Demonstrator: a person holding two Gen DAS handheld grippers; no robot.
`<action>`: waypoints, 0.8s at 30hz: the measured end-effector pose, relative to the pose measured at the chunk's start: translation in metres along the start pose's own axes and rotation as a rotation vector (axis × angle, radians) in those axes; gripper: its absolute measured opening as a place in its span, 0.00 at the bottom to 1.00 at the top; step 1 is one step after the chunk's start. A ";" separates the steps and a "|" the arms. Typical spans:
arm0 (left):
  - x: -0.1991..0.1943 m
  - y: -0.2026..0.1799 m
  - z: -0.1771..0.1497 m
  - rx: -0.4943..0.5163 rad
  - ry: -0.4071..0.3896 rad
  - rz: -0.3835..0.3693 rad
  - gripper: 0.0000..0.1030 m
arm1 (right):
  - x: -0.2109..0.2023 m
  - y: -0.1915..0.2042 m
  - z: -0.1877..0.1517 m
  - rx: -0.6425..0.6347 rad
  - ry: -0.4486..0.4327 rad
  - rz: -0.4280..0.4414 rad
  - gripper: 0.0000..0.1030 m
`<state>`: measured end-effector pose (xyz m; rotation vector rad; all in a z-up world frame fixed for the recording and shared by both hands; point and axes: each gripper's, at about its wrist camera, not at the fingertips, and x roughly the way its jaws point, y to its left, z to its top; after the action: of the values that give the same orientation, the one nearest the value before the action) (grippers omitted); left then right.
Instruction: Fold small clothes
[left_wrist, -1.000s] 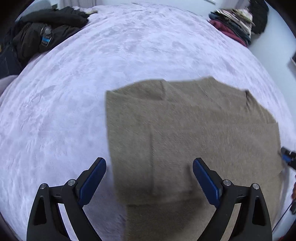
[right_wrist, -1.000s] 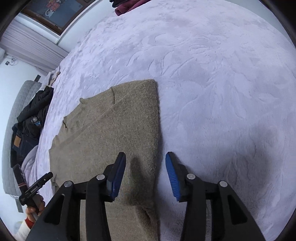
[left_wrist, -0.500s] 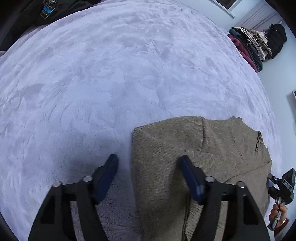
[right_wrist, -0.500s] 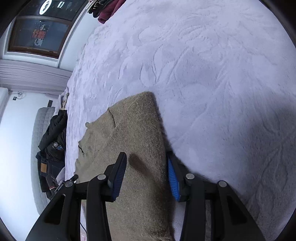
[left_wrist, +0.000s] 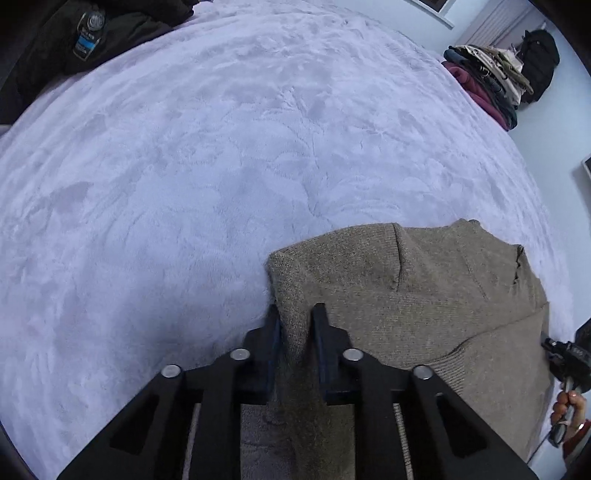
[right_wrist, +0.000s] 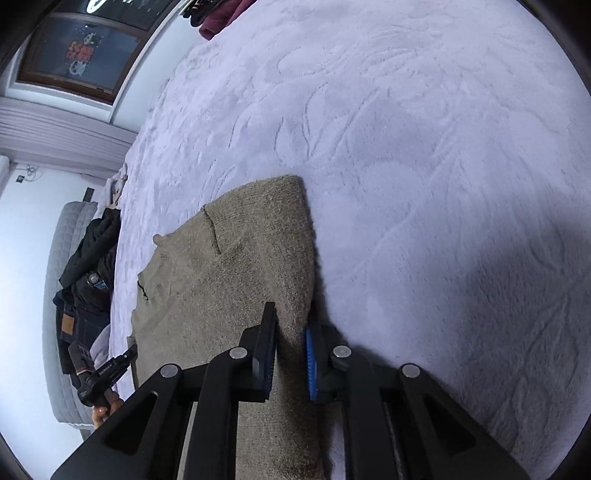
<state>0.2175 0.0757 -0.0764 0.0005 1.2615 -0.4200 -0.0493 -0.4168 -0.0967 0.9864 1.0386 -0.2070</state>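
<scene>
We had the left gripper (left_wrist: 297, 317) closing on the left edge of the sweater (left_wrist: 424, 306), low and centre-right on the blanket (left_wrist: 221, 166), and the right gripper (right_wrist: 290, 321) closing on its right edge. Our worry was pinching only the top layer, or blanket pile too, spoiling the fold. The near hem lay hidden behind the fingers.

I see a taupe-brown knit sweater (left_wrist: 424, 295) on a pale lilac plush bedspread (left_wrist: 184, 184), black tongs (right_wrist: 290, 332) with blue pads (right_wrist: 311, 365).
</scene>
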 end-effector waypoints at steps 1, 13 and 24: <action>-0.004 -0.002 -0.001 0.010 -0.009 0.040 0.52 | -0.002 0.001 -0.001 0.002 -0.003 -0.003 0.17; -0.065 -0.037 -0.056 0.106 -0.031 0.117 0.71 | -0.058 0.043 -0.042 -0.139 -0.052 -0.189 0.44; -0.036 -0.065 -0.075 0.077 0.104 -0.148 0.70 | -0.048 0.075 -0.118 -0.150 0.044 -0.055 0.44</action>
<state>0.1203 0.0442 -0.0521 -0.0061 1.3522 -0.6030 -0.1061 -0.2968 -0.0309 0.8305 1.1059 -0.1512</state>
